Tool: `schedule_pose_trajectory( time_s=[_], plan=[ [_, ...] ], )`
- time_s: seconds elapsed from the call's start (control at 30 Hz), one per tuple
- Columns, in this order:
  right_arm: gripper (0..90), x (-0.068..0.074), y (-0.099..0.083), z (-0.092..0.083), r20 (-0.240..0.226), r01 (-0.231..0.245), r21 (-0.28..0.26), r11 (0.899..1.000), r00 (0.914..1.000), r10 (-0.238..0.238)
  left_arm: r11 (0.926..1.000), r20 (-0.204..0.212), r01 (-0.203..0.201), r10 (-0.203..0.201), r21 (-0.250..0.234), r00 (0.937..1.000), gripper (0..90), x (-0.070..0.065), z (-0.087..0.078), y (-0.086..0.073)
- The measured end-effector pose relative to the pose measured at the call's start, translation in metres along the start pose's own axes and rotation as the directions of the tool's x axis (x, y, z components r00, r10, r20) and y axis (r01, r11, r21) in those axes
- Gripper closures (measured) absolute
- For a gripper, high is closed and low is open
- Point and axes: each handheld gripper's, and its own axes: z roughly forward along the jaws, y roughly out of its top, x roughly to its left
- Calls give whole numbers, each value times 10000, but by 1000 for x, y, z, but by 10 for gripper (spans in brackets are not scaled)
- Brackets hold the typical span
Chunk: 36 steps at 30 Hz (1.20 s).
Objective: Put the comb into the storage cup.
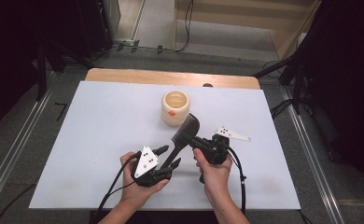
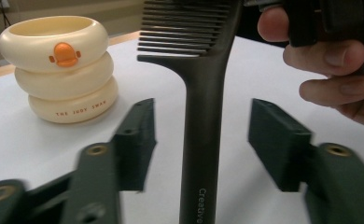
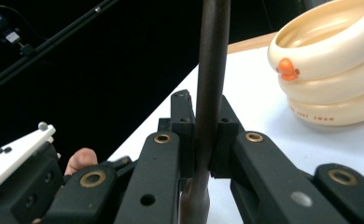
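Note:
A black comb (image 1: 185,128) hangs over the white table top (image 1: 101,140), teeth end toward the cream ringed cup (image 1: 175,108). My right gripper (image 1: 196,141) is shut on the comb near its head; in the right gripper view both pads pinch the comb's thin edge (image 3: 212,70) at my right gripper (image 3: 202,121). My left gripper (image 1: 169,156) stands open around the handle. In the left gripper view the handle (image 2: 203,116) runs up between the jaws of my left gripper (image 2: 201,126), with a gap on each side.
The cream cup (image 2: 63,70) with an orange duck mark stands upright just beyond the comb, also seen as the cup (image 3: 329,70). The hand on the right gripper (image 2: 329,56) is close to the comb's head. Wooden table edge (image 1: 171,77) lies behind; dark stands flank the table.

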Motion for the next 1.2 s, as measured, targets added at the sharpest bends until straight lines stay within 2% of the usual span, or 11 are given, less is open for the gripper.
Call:
schedule_pose_trajectory(
  time_s=[0.07,0.17,0.23,0.3,0.33,0.43,0.77,1.2],
  plan=[
    [817,0,0,-1,-10,169,-12,9999,9999,-169,9995,222,317,-317,3,9993,258,6,-3,0],
    [818,1,0,-2,-36,341,-25,9994,9994,-341,9978,221,650,-646,-159,9977,170,14,-8,-1],
    [817,2,1,-3,-40,518,-77,9986,9986,-518,9977,248,663,-659,-142,9975,87,18,-12,-3],
    [817,3,1,-4,4,636,-92,9979,9980,-636,9974,514,721,-718,-28,9961,20,23,-14,-5],
    [817,3,1,-4,19,714,-115,9974,9974,-714,9970,407,771,-771,0,9962,0,26,-16,-6],
    [818,4,2,-5,52,756,-131,9970,9971,-756,9958,340,907,-903,-98,9953,0,32,-21,-9],
    [817,2,3,-7,64,840,-206,9963,9965,-839,9948,-122,1017,-1016,46,9947,0,48,-38,-18],
    [817,1,7,-11,169,1001,-378,9943,9949,-995,9943,-771,1060,-1050,99,9915,0,70,-66,-28]
  ],
)
